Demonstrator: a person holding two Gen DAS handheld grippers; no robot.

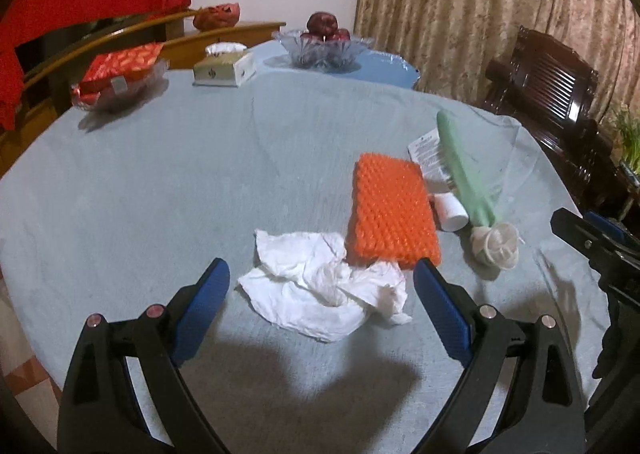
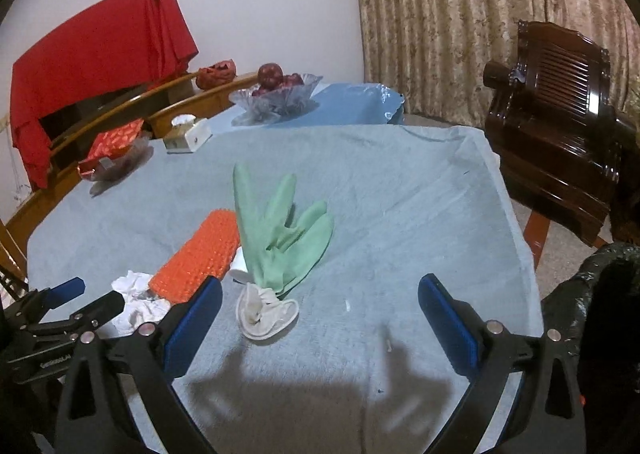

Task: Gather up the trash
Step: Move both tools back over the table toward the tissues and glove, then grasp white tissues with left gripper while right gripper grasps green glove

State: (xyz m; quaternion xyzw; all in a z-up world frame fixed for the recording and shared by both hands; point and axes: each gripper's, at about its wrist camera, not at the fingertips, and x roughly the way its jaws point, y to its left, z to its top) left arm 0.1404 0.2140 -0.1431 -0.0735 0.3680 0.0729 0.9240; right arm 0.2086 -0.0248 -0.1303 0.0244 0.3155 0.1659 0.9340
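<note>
Hovering low over the table, the left gripper has its jaws spread wide, empty, bracketing a crumpled white tissue that lies on the pale blue cloth just ahead of the blue pads. Tissue sits near the table's front edge, its far side touching or tucked just under the near end of an orange bumpy sponge. Beyond the sponge: a small white bottle, a printed packet, and a green rubber glove with a pale rolled cuff.

Right gripper also spread, empty, held above bare cloth to the right of the glove; nothing between its pads. A dark bag-lined bin shows at the right edge of the right wrist view, off the table — likely where trash goes.

Handling judgement:
- Tissue looks very light, soft, fully compressible; no risk of breakage.
- Will collapse under the pads, so a full close is needed to hold it.
- Best hold: the raised crumpled ridge at the middle, not the flat loose corner at left, which could slip out or tear.
- Thin edges lie flat on cloth; pads may snag the tablecloth if set too low.
- Lifting may nudge the sponge where the two meet.
</note>
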